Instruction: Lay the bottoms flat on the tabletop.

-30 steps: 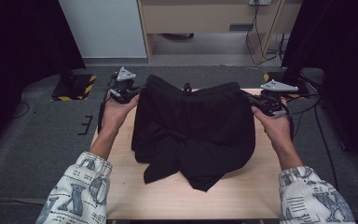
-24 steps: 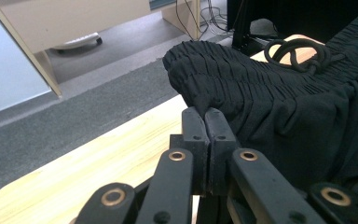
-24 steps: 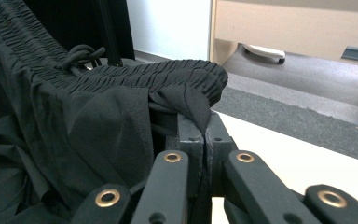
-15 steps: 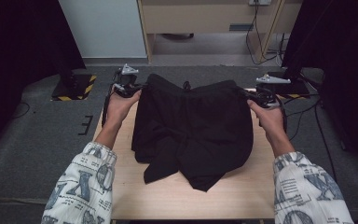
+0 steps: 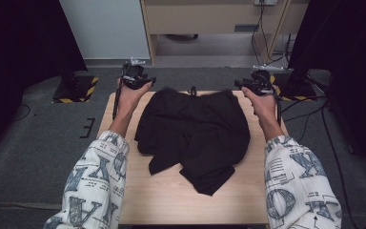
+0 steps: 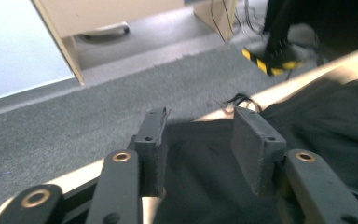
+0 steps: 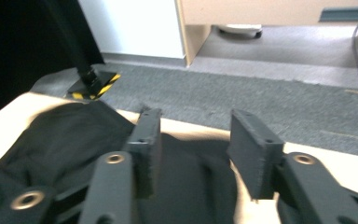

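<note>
At table, high view: black shorts (image 5: 195, 131) lie spread on the wooden table (image 5: 124, 191), waistband along the far edge, legs bunched toward the person.
Left gripper, high view: left gripper (image 5: 134, 78) sits just off the waistband's left corner, farther up and out than a second ago, when it was pinched on that corner.
Right gripper, high view: right gripper (image 5: 257, 85) sits just off the right corner, likewise drawn away from the cloth.
Waistband: it now reaches the table's far edge and lies flatter and wider than in the earlier pictures.

Left gripper view, jaws: they stand apart, having just been opening; dark cloth (image 6: 205, 168) lies below and beyond them, nothing pinched between the pads (image 6: 249, 147).
Left gripper view, surroundings: grey carpet (image 6: 98, 107) past the table edge.

Right gripper view, jaws: also apart, having just been opening; the shorts (image 7: 65, 135) lie under them, and the pads (image 7: 249, 149) touch no cloth.
Right gripper view, surroundings: table corner (image 7: 354, 170) bare at right.

Meaning: both corners seem freshly let go, so the pull-and-spread step looks done; the rumpled legs nearest the person likely want smoothing or folding next.
</note>
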Demonstrator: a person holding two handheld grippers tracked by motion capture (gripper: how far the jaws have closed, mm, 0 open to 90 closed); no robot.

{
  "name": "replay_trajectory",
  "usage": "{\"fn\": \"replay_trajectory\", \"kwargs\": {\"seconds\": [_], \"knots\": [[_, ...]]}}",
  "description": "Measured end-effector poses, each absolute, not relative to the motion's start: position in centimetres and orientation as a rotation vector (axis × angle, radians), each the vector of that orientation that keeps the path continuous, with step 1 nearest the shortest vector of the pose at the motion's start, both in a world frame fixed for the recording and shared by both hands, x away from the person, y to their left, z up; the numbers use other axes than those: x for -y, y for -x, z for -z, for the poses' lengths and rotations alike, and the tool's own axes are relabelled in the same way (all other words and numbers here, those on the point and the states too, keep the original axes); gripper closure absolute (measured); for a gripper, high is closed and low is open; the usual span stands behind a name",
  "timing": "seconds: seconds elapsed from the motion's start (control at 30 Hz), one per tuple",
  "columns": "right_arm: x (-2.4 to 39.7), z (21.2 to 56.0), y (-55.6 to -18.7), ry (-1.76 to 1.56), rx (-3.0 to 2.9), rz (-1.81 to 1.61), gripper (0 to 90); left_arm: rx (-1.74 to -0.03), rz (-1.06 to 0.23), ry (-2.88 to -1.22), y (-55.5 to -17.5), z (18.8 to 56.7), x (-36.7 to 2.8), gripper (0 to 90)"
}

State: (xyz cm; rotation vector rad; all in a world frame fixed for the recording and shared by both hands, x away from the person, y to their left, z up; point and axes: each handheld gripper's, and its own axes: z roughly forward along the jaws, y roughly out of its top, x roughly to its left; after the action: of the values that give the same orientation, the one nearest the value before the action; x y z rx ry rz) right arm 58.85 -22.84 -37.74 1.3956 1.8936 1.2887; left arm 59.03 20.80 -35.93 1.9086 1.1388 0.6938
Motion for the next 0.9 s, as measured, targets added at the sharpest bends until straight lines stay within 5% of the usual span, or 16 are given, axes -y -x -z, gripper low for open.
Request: {"fn": "replay_trajectory", "kwargs": {"seconds": [0.9], "knots": [[23.5,43.2,-51.0,-1.397,-2.035,-1.197,31.3,-1.06,-0.613,-2.008,-48.7,43.0,-20.8,44.4]]}}
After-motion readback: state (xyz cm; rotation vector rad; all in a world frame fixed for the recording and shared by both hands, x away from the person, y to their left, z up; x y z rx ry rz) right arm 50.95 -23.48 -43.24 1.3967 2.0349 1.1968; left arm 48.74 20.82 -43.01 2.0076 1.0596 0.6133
